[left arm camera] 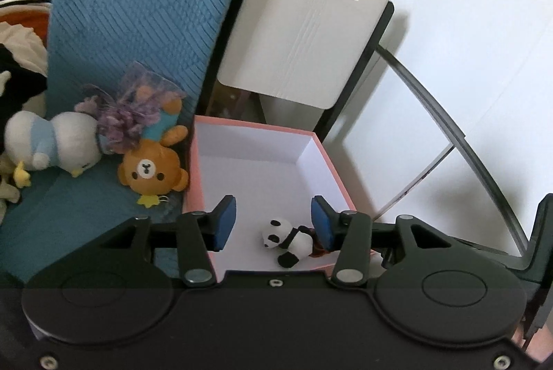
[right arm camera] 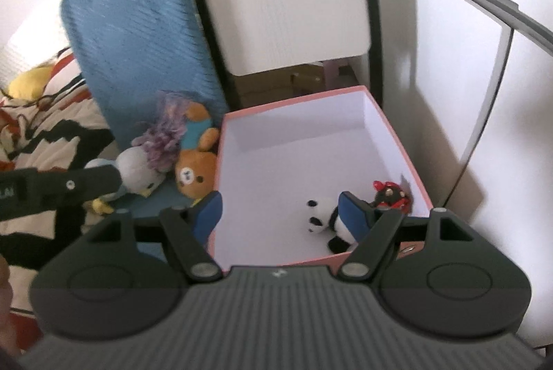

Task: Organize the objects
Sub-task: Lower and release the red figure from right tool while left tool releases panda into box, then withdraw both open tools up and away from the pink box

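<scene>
A pink box [left arm camera: 195,149] with a white inside stands open on the blue seat; it also shows in the right wrist view [right arm camera: 397,135]. A small panda plush [left arm camera: 288,240] [right arm camera: 321,214] lies in its near right part, beside a small black-and-red toy [right arm camera: 392,197]. Left of the box lie an orange bear plush [left arm camera: 152,168] [right arm camera: 193,178], a white-and-blue penguin plush [left arm camera: 52,142] [right arm camera: 138,171] and a purple fluffy toy [left arm camera: 128,119] [right arm camera: 166,131]. My left gripper [left arm camera: 273,223] is open and empty above the box. My right gripper [right arm camera: 280,214] is open and empty above the box.
A blue ribbed cushion [left arm camera: 138,0] [right arm camera: 134,35] stands behind the plush toys. A white cardboard flap [left arm camera: 304,31] [right arm camera: 283,0] rises behind the box. A patterned blanket [right arm camera: 41,114] lies at the left. A white wall and dark curved rail [left arm camera: 449,128] are at the right.
</scene>
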Available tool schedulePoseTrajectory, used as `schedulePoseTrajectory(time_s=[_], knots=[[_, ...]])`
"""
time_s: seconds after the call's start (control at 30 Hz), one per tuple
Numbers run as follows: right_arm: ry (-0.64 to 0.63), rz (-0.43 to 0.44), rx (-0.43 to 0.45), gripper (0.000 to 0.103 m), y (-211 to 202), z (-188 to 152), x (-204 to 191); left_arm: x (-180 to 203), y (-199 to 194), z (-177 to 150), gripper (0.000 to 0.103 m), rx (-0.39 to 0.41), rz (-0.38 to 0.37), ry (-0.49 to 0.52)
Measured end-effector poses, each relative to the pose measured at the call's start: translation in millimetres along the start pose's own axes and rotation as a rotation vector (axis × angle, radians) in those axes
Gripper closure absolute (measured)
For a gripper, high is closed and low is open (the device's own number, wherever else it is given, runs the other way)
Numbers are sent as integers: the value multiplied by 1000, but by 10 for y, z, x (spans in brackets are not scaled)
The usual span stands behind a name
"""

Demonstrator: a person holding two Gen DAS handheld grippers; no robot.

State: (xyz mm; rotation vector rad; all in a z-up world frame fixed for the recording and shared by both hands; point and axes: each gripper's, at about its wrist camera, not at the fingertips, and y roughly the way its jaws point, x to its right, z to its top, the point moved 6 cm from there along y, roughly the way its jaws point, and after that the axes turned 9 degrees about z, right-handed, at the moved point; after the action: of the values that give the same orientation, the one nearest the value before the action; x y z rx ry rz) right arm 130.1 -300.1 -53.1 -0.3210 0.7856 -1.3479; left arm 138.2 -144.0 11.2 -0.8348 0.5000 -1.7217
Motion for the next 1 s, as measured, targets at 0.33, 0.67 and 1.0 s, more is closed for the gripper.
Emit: schedulePoseTrajectory(time_s=[0.33,0.67,1.0], knots=[[-100,94,85,28,-426,-144,-617,-360,-640,-131,53,90,33,-1],[-148,172,131,28,-572,-350,-1023,-738,-1108,-199,44,169,93,0],[-152,207,181,9,-563,-544,-1145,-997,-1356,-243,0,264,150,7]])
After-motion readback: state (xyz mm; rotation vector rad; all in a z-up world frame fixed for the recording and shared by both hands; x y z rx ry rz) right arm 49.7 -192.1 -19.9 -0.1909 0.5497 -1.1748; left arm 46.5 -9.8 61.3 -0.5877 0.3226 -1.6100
